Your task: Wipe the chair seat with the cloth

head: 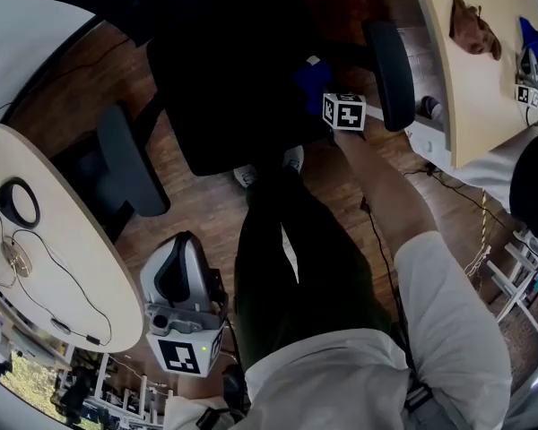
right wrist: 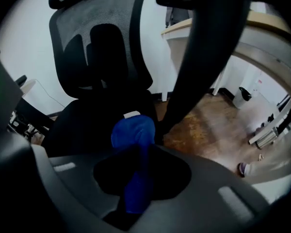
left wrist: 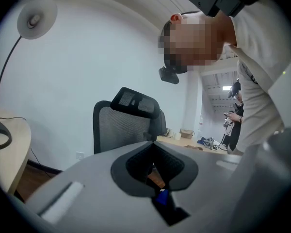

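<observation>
- the right gripper (head: pixel 328 97) has its jaws pinching the blue cloth (head: pixel 311 77), which lies on the right side of the black seat (head: pixel 224 88), near the armrest (head: pixel 387 70).
- the left gripper (head: pixel 181 285) hangs low by the person's side, well away from the chair; its jaws are pressed together on nothing.
- to wipe well, i'd press the bunched cloth flat on the seat, not drag only its tip, and draw it in long overlapping passes from the armrest side across to the far side.
- the pinch looks narrow: one fold runs down between the jaws, so a hard pull could slip it free; steady pressure should serve better.
- the head view shows the whole seat and how much of it lies left of the cloth.
- the right gripper view (right wrist: pixel 138 178) shows what the head view hides: the cloth (right wrist: pixel 133 135) caught between the jaws with its free end bulging onto the seat (right wrist: pixel 87 125), and the mesh backrest (right wrist: pixel 106 33) behind.
- the left gripper view (left wrist: pixel 155 178) shows only its shut jaws, a wall and another chair (left wrist: pixel 126 123).
</observation>
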`<state>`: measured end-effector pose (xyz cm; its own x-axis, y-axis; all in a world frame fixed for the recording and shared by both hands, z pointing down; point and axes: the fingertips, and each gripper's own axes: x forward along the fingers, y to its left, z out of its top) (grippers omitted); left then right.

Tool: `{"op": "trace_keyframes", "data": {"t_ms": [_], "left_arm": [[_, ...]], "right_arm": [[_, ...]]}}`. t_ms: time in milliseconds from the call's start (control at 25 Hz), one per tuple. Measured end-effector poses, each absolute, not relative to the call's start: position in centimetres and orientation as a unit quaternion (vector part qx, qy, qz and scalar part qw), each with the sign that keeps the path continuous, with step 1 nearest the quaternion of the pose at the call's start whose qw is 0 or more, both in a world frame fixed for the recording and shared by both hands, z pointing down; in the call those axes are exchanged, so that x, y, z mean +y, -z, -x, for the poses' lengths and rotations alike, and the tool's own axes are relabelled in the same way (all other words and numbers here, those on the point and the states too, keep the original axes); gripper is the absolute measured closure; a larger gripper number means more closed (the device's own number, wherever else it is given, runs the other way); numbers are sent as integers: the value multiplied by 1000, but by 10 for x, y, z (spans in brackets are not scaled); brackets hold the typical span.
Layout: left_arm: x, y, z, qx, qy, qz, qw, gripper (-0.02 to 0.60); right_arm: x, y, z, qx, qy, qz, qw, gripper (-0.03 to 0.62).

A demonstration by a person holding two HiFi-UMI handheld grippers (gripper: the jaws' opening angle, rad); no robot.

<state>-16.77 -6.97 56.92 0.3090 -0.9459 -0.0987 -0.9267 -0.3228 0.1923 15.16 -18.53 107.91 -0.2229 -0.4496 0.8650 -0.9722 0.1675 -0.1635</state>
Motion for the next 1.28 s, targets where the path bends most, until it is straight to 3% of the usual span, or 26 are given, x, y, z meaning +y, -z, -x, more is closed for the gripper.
{"op": "trace_keyframes", "data": {"t_ms": [200, 400, 560, 760, 960, 1280], "left_arm": [[-71, -572, 160, -578, 97, -808, 57, 514], [-75, -566, 162, -584, 100, -804, 55, 514], [-75, -569, 164, -592, 100, -798, 56, 514], [-68, -583, 169, -602, 96, -791, 57, 514], [-64, -587, 174, -606, 90, -788, 59, 514], [-75, -567, 162, -595, 106, -795, 58, 514]], "right_arm": [[-182, -1060, -135, -700, -370, -522, 317, 534], [-125, -1035, 19, -768, -405, -428, 251, 536], [-49, -1038, 138, -792, -442, -339, 250, 536], [4, -1074, 194, -803, -440, -286, 282, 539], [6, -1093, 124, -810, -401, -300, 307, 541], [-23, -1108, -171, -714, -395, -475, 328, 540]]}}
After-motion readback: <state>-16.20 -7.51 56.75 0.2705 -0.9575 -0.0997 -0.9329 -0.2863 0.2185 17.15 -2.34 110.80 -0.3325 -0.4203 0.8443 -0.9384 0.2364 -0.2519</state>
